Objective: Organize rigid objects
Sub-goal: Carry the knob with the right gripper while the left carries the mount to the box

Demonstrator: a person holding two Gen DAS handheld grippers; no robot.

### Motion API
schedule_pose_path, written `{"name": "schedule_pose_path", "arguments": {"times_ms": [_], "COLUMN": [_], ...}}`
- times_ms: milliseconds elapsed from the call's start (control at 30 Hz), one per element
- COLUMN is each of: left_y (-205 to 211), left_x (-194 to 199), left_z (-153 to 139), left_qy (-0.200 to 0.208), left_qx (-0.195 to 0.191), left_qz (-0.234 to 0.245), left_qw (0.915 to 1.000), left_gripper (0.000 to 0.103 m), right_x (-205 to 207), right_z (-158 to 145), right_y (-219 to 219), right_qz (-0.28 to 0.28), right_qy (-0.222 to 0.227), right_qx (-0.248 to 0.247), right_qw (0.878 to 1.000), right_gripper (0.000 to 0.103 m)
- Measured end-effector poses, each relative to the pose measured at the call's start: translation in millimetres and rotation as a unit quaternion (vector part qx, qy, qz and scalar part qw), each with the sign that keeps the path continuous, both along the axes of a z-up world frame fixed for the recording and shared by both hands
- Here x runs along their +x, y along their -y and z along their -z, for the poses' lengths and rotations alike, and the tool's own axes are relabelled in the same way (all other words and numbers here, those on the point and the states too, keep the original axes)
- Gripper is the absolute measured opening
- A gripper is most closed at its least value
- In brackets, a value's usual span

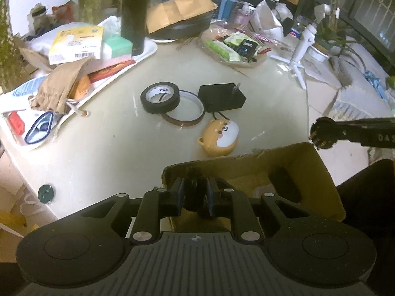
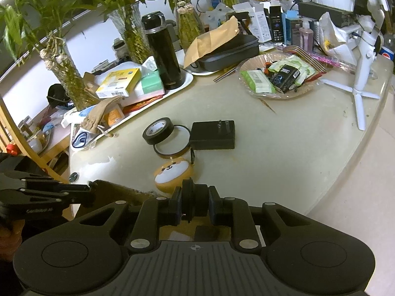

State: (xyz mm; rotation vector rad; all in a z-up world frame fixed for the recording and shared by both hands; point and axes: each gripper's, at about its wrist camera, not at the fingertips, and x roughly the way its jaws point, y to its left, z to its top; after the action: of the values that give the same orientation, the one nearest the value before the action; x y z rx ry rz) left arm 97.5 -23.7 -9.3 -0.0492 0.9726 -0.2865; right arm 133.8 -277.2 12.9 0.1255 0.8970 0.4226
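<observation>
My left gripper is shut on a small black round object and hovers over an open cardboard box. My right gripper is shut on a black disc-shaped object; in the left wrist view it reaches in from the right above the box's far corner. On the table beyond lie a black tape roll, an amber tape ring, a black power adapter and an orange dog-faced case.
A long white tray with boxes, a cloth pouch and a black flask runs along the left. A plate of packets, a white tripod, vases with plants and clutter stand at the back. The table edge curves at right.
</observation>
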Motion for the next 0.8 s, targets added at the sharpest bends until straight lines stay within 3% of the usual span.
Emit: {"name": "schedule_pose_path", "arguments": {"times_ms": [200, 467, 800], "left_y": [-2.3, -5.3, -4.4], "left_x": [-17.1, -40.4, -59.3], "left_z": [-10.2, -22.1, -18.7], "left_qy": [0.029, 0.059, 0.093], "left_qx": [-0.006, -0.002, 0.030], "left_qz": [-0.001, -0.003, 0.001], "left_qw": [0.9996, 0.9983, 0.9952], "left_gripper": [0.032, 0.032, 0.032], "right_x": [-12.1, -24.6, -32.8], "right_z": [0.6, 5.1, 9.3], "right_y": [-0.7, -1.5, -10.7], "right_qz": [-0.004, -0.007, -0.021], "right_qy": [-0.002, -0.011, -0.015], "right_qx": [0.000, 0.001, 0.002], "right_qw": [1.000, 1.000, 1.000], "right_gripper": [0.024, 0.024, 0.024]}}
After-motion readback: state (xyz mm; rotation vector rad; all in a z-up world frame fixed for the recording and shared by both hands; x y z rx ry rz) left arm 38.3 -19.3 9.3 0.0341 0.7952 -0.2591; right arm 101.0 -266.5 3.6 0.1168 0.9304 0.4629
